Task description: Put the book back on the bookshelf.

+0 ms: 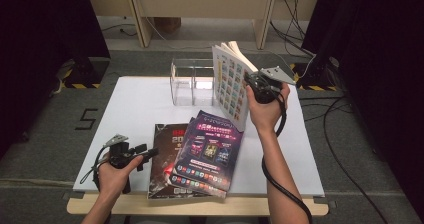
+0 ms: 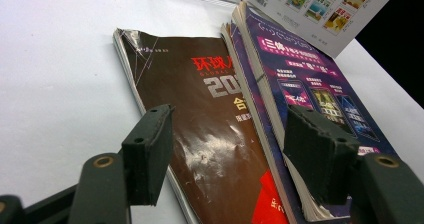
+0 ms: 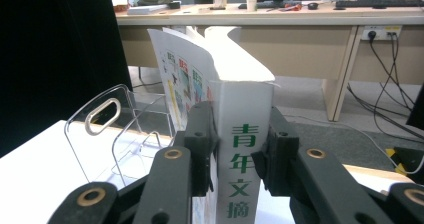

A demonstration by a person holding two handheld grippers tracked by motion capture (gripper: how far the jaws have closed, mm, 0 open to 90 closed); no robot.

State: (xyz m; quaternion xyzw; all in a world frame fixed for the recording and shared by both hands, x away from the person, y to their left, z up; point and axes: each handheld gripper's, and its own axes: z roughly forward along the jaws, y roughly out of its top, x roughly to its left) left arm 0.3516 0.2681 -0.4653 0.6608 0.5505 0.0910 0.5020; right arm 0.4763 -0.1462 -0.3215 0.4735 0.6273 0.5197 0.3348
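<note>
- Right tongs pinching white magazine by its spine, upright beside clear rack; filing step, I judge
- Left tongs spread, idle by bench stack
- Next: slot it in squarely

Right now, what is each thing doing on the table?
White book: upright, lifted, pages fanning, gripped at its spine.
Right gripper: shut on the white book.
Left gripper: open, holding nothing.
Purple magazine: flat, on the stack.
Brown magazine: flat, partly covered.
Clear rack: upright, no book inside.
</note>
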